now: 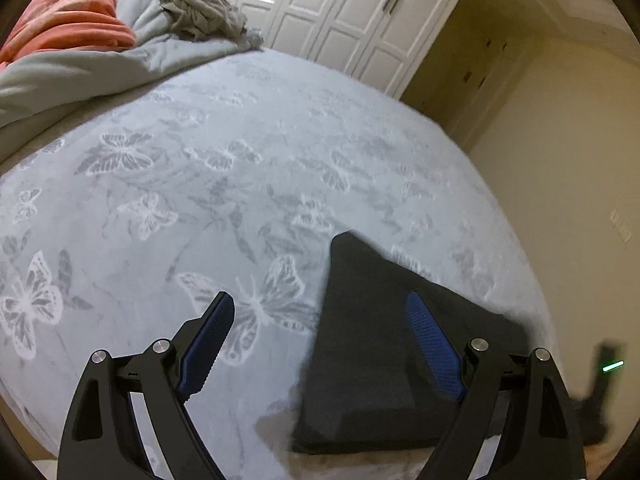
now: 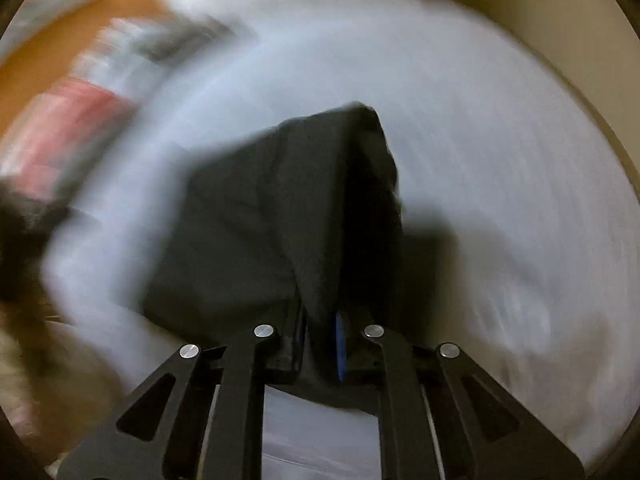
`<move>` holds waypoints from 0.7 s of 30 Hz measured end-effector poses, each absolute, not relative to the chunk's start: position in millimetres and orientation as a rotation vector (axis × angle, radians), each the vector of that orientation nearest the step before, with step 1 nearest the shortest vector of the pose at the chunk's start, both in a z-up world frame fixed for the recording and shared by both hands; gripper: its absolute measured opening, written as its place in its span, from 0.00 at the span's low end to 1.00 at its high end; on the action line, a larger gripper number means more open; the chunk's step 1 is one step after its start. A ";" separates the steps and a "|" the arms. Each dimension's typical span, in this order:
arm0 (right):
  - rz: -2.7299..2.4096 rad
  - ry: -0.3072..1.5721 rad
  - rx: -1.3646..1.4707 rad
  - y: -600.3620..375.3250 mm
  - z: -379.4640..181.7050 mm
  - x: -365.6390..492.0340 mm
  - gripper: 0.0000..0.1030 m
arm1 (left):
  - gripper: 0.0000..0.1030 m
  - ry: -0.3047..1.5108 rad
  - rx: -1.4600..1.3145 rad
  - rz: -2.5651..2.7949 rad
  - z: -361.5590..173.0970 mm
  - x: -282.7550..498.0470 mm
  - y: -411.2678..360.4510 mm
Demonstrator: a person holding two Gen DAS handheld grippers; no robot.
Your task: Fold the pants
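The dark grey pants [image 1: 372, 344] lie folded into a compact bundle on the pale blue butterfly bedspread [image 1: 224, 184], near the bed's front right corner. My left gripper [image 1: 320, 300] is open and empty above the bed, its right finger over the pants and its left finger over bare bedspread. In the blurred right wrist view, my right gripper [image 2: 318, 328] is shut on a fold of the pants [image 2: 256, 216], which rises in a ridge away from the jaws. The other gripper shows faintly, with a green light [image 1: 612, 366], at the lower right of the left wrist view.
A grey duvet [image 1: 80, 68], an orange-red blanket [image 1: 72, 20] and a crumpled grey garment [image 1: 204, 10] are piled at the far end of the bed. White wardrobe doors [image 1: 340, 8] stand behind. The bed's right edge borders a beige wall [image 1: 560, 160].
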State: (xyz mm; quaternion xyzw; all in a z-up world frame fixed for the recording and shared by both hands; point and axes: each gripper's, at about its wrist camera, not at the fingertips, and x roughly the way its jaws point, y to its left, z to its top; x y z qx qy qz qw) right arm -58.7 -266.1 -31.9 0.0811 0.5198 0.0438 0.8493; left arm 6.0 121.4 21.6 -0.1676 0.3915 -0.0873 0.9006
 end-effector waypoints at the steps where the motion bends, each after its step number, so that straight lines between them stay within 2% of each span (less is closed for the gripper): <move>1: 0.082 1.100 0.230 -276.4 -46.3 -65.3 0.16 | 0.83 0.819 -0.339 -0.183 20.3 5.6 118.9; 2: 0.098 1.031 0.329 -287.3 -43.9 -77.6 0.19 | 0.83 0.824 -0.330 -0.195 19.0 4.8 115.1; 3: 0.084 1.027 0.360 -290.7 -37.7 -83.5 0.29 | 0.83 0.828 -0.312 -0.205 18.3 3.4 109.9; 6: 0.048 0.964 0.278 -282.4 -8.0 -97.5 0.30 | 0.83 0.835 -0.253 -0.214 15.6 1.6 97.7; 9: 0.057 0.938 0.251 -276.8 0.2 -100.2 0.47 | 0.83 0.854 -0.231 -0.229 10.3 0.6 87.4; 12: 0.039 1.048 0.221 -276.9 -39.4 -77.1 0.48 | 0.83 0.875 -0.201 -0.234 3.6 -1.5 78.3; 14: 0.045 1.044 0.273 -276.4 -52.8 -77.3 0.49 | 0.83 0.887 -0.168 -0.231 -1.6 -2.9 72.4; 17: 0.038 0.999 0.320 -279.2 -42.0 -81.1 0.45 | 0.83 0.897 -0.148 -0.221 -6.9 -4.8 67.4; 21: 0.049 0.985 0.326 -277.2 -32.6 -81.5 0.46 | 0.83 0.898 -0.128 -0.215 -10.8 -4.2 60.5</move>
